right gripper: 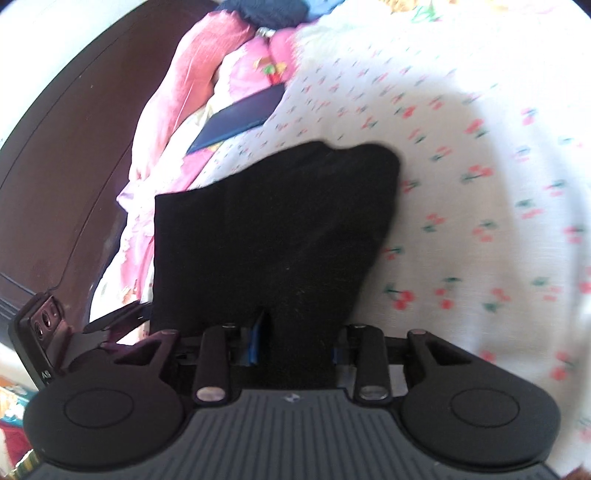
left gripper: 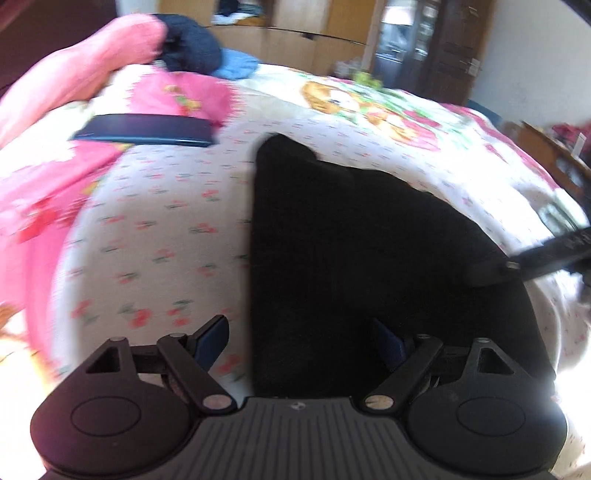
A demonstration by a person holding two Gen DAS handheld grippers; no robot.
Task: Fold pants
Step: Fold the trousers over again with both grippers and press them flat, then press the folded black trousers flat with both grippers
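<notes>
Black pants (left gripper: 351, 240) lie folded into a thick stack on a white cherry-print bed sheet (left gripper: 155, 221). My left gripper (left gripper: 299, 339) stands wide open over the near left edge of the pants, one finger on the sheet side and one over the cloth, neither pad pressing. In the right wrist view the pants (right gripper: 266, 229) fill the space between the fingers of my right gripper (right gripper: 297, 345); its jaws stand narrow, with a slim gap at the left blue pad. The right gripper's finger (left gripper: 495, 271) shows at the pants' right edge in the left wrist view.
A dark blue flat object (left gripper: 147, 131) lies on the pink blanket (left gripper: 55, 166) beyond the pants. Dark blue and light blue clothes (left gripper: 195, 48) are heaped at the back. A dark wooden headboard (right gripper: 55, 166) borders the bed; wooden cabinets (left gripper: 295, 26) stand behind it.
</notes>
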